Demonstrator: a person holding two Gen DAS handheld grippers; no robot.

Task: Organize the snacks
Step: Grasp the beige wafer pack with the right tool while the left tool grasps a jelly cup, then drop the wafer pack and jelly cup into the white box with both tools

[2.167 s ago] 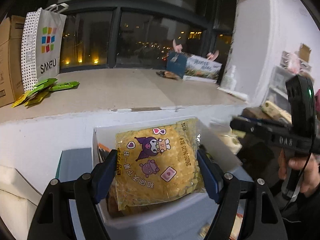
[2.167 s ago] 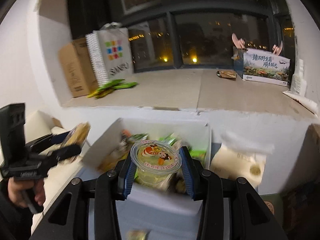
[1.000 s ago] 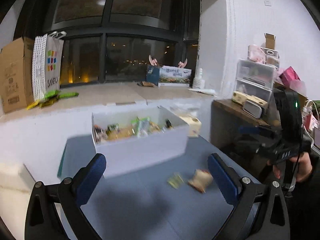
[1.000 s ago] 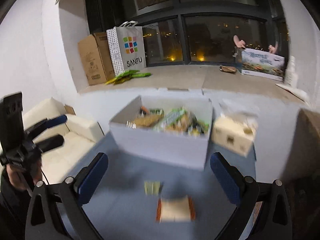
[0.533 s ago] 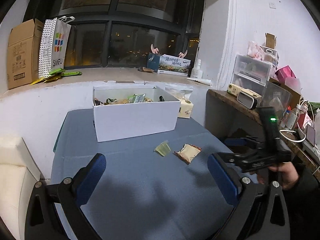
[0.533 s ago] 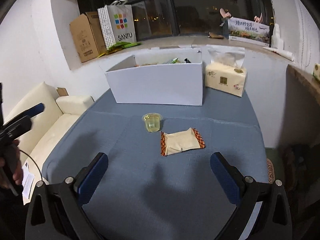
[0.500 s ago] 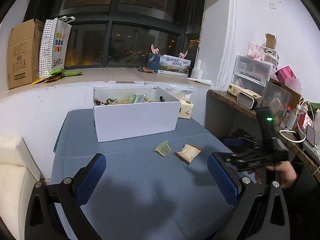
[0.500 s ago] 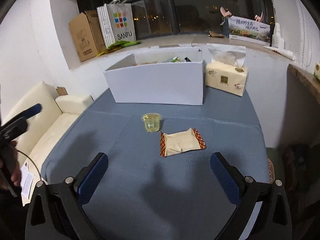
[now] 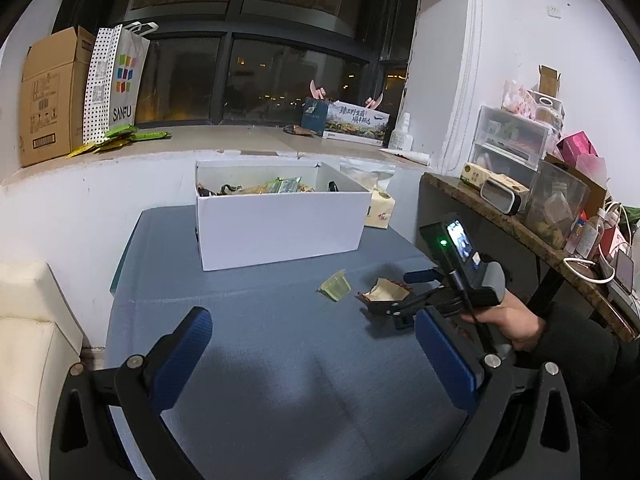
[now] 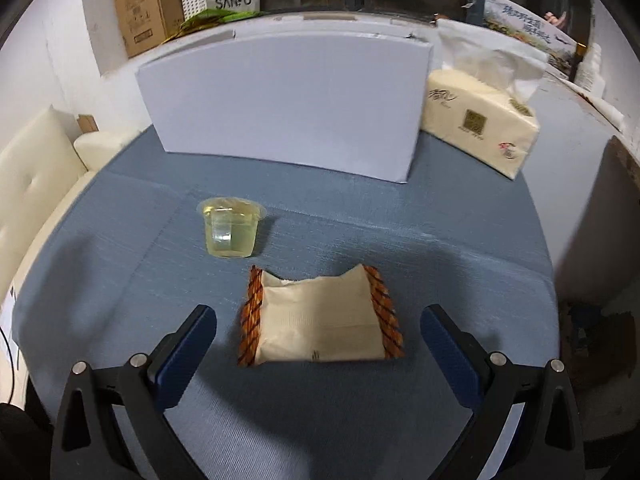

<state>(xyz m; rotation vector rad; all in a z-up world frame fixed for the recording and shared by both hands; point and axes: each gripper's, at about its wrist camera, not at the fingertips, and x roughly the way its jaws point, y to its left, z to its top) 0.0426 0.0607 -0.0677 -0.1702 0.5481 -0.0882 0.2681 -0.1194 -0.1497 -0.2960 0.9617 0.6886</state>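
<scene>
Moved: right gripper [image 10: 318,340] has dropped low, spread wide around the crinkled beige packet [image 10: 320,322].
Jelly cup [image 10: 231,232]: clear plastic, upturned.
Left gripper [image 9: 312,354]: released, empty.
Box [image 10: 286,102]: smooth white card.

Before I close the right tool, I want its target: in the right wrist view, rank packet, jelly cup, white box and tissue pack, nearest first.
1. Packet, between its fingers.
2. Jelly cup, ahead left.
3. White box, behind the cup.
4. Tissue pack, far right; roughly level with the box.

One white box [image 9: 280,228] sat at the frame's centre, one jelly cup [image 10: 231,232] and one beige snack packet [image 10: 320,320] below it, one tissue pack [image 10: 480,128] at upper right, two grippers at the bottom.
</scene>
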